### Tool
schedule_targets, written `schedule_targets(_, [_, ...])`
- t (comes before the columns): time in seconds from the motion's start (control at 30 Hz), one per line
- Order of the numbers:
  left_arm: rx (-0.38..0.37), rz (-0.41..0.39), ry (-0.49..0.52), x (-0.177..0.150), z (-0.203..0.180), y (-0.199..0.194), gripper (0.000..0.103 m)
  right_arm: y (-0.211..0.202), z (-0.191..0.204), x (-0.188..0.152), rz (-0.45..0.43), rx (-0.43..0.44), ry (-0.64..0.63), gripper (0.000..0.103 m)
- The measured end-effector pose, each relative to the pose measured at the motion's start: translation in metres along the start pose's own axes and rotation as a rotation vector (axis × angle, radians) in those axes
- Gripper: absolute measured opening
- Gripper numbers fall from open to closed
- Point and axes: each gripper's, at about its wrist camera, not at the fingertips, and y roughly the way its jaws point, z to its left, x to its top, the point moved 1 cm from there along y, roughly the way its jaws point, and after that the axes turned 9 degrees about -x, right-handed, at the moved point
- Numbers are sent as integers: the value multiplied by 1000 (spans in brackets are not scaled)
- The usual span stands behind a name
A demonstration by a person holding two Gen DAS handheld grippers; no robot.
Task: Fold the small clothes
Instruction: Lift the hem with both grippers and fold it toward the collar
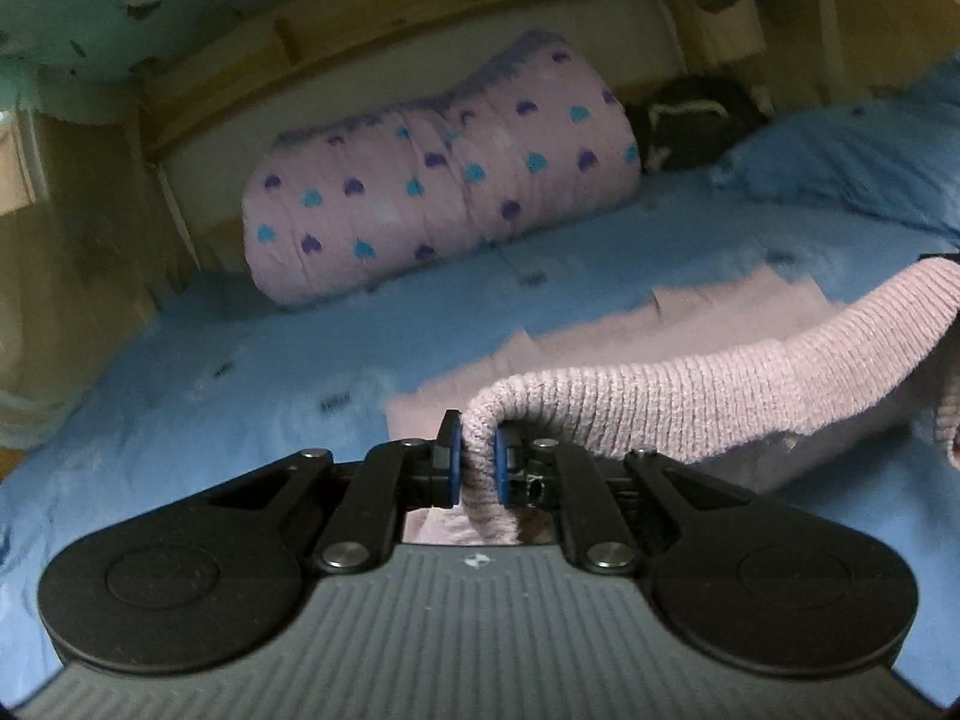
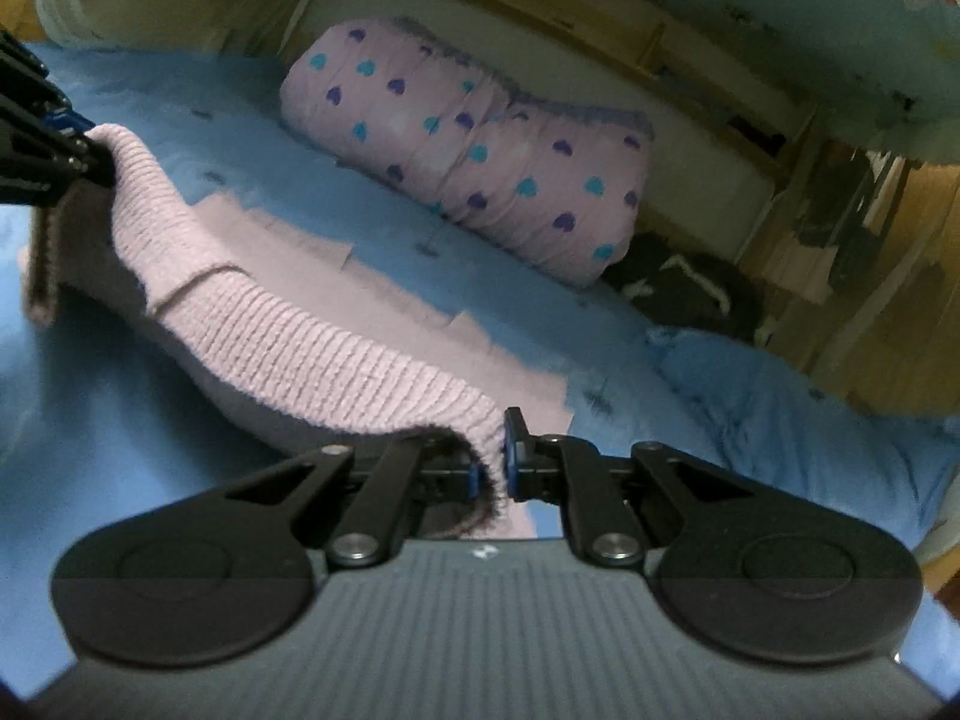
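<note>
A pink ribbed knit garment [image 1: 708,387] lies partly on the blue bed sheet [image 1: 240,372], its near edge lifted off the bed. My left gripper [image 1: 478,459] is shut on one corner of that ribbed edge. My right gripper [image 2: 493,459] is shut on the other corner of the same pink garment [image 2: 288,336]. The ribbed hem stretches between the two grippers, and the rest of the cloth trails back on the sheet. In the right wrist view the left gripper [image 2: 90,147] shows at the left edge, pinching the cloth.
A rolled pink quilt with purple and teal hearts [image 1: 438,180] lies at the back against the wooden bed frame [image 1: 360,30]. A dark bag [image 2: 684,288] sits beside it. A blue pillow [image 1: 852,168] lies at the right. The blue sheet [image 2: 780,420] spreads around the garment.
</note>
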Motion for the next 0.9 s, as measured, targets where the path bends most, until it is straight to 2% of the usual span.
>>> schedule_targets(0.2, [40,-51,-13,45,11,43,13,33,-8,31,-56,-52,-20,10])
schedule_targets(0.43, [79,-43,-2,76,21,122,13,94,-13,59,-76,-103,-24,10])
schedule_targets(0.63, [61,20,-1,74,19,206,13,156,0,59,-28,-130,-47,10])
schedule_targets(0.77, [51,88,-11,59,16,259,13,194,15,45,37,-115,-56,11])
schedule_targets(0.9, [26,155,-36,40,20,296,13,228,31,30,97,-83,-74,11])
